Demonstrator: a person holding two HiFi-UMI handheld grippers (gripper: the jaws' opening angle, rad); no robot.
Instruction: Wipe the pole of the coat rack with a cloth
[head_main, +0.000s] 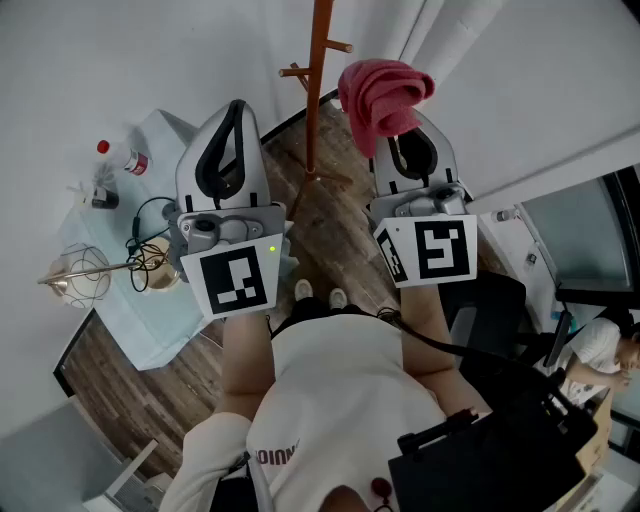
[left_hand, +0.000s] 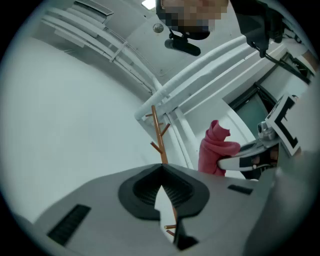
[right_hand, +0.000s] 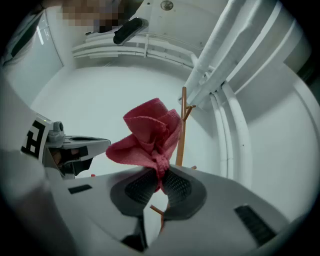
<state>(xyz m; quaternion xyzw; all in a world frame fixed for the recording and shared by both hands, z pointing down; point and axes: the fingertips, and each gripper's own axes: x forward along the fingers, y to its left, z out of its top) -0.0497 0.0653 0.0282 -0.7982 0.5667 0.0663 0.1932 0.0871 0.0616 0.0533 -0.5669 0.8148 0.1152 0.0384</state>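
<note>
The coat rack's brown pole (head_main: 317, 75) rises in front of me with short pegs, between the two grippers. It also shows as a thin brown pole (left_hand: 160, 140) in the left gripper view and behind the cloth as a pole (right_hand: 181, 130) in the right gripper view. My right gripper (head_main: 400, 125) is shut on a bunched pink cloth (head_main: 380, 92), which stands just right of the pole; the cloth (right_hand: 150, 137) sticks up from the jaws. My left gripper (head_main: 232, 120) is shut with nothing in it, left of the pole.
A light blue table (head_main: 150, 290) at the left carries a spray bottle (head_main: 125, 157), a wire whisk (head_main: 85, 272) and cables. White curtains or pipes (head_main: 440, 25) hang behind. A black chair (head_main: 500, 450) and a second person (head_main: 605, 350) are at the right.
</note>
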